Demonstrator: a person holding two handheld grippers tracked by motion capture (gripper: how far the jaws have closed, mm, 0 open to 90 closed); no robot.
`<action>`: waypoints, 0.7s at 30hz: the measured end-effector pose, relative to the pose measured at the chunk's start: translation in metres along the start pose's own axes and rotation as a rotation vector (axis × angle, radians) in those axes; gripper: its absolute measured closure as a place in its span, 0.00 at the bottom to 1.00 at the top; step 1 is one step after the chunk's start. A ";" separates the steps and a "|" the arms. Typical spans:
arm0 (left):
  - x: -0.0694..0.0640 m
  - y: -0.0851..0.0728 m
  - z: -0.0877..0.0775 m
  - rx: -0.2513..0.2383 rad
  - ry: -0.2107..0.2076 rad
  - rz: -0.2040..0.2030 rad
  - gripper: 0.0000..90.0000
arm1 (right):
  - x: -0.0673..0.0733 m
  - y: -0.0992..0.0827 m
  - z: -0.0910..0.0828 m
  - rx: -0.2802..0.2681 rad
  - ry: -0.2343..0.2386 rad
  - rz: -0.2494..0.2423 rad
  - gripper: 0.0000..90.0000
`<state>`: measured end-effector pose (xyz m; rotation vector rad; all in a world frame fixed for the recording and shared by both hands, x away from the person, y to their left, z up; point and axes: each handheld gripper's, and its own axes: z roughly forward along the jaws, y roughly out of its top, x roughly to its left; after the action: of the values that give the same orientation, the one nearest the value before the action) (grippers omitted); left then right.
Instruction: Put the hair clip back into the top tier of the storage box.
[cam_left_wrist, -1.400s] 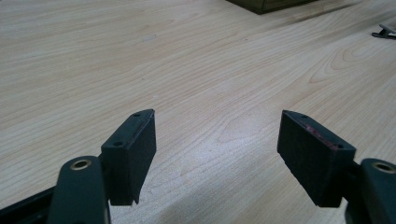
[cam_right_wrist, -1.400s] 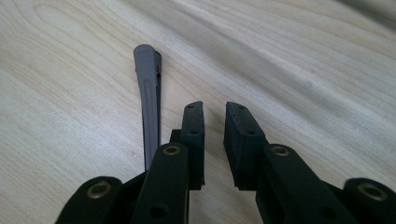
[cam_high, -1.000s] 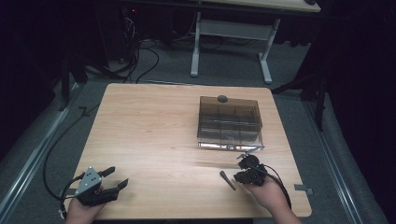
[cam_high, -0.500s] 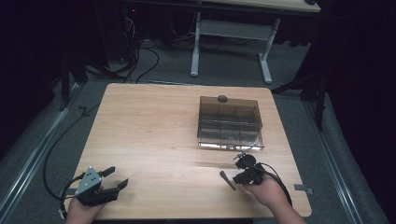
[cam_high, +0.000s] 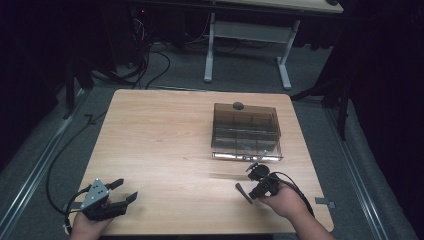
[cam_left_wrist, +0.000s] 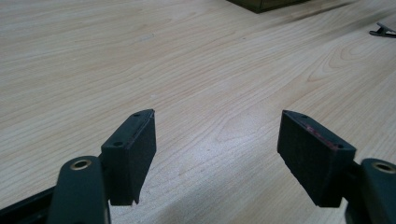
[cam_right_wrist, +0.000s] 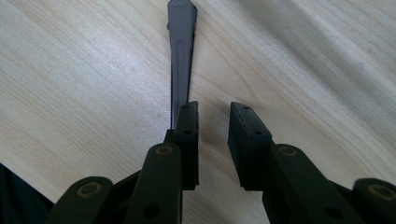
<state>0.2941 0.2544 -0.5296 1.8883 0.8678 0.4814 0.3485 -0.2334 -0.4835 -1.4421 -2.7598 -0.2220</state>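
A slim dark grey clip (cam_high: 243, 192) lies flat on the wooden table (cam_high: 170, 135) near its front right. My right gripper (cam_high: 254, 191) sits low over the clip's near end. In the right gripper view the clip (cam_right_wrist: 181, 51) runs forward from beside the left jaw, outside the narrow gap, and the right gripper (cam_right_wrist: 212, 109) is open a little with nothing between its jaws. My left gripper (cam_high: 127, 190) rests at the front left, wide open and empty, as the left gripper view (cam_left_wrist: 217, 135) confirms. A smoky translucent compartment box (cam_high: 246, 131) with a round knob (cam_high: 238, 105) stands behind the clip.
The table's front edge runs just below both hands. A bit of tape (cam_high: 325, 202) lies at the front right corner. Cables (cam_high: 150, 60) and another table's legs (cam_high: 285, 65) are on the floor beyond the far edge. The left gripper view catches the clip (cam_left_wrist: 383, 31) far right.
My right gripper has edged slightly left toward the clip. The left gripper, the clip and the box have not moved.
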 end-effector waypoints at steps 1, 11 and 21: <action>0.000 0.000 0.000 0.001 -0.001 0.000 0.32 | 0.000 0.001 0.000 0.007 -0.002 -0.006 0.81; 0.000 0.000 0.000 0.000 -0.003 -0.003 0.32 | 0.007 0.011 -0.002 0.056 -0.006 -0.033 0.77; 0.001 0.000 -0.001 0.000 -0.004 -0.002 0.32 | 0.014 0.021 -0.001 0.048 -0.022 -0.028 0.74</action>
<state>0.2941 0.2551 -0.5294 1.8878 0.8663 0.4761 0.3576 -0.2100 -0.4790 -1.4047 -2.7836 -0.1405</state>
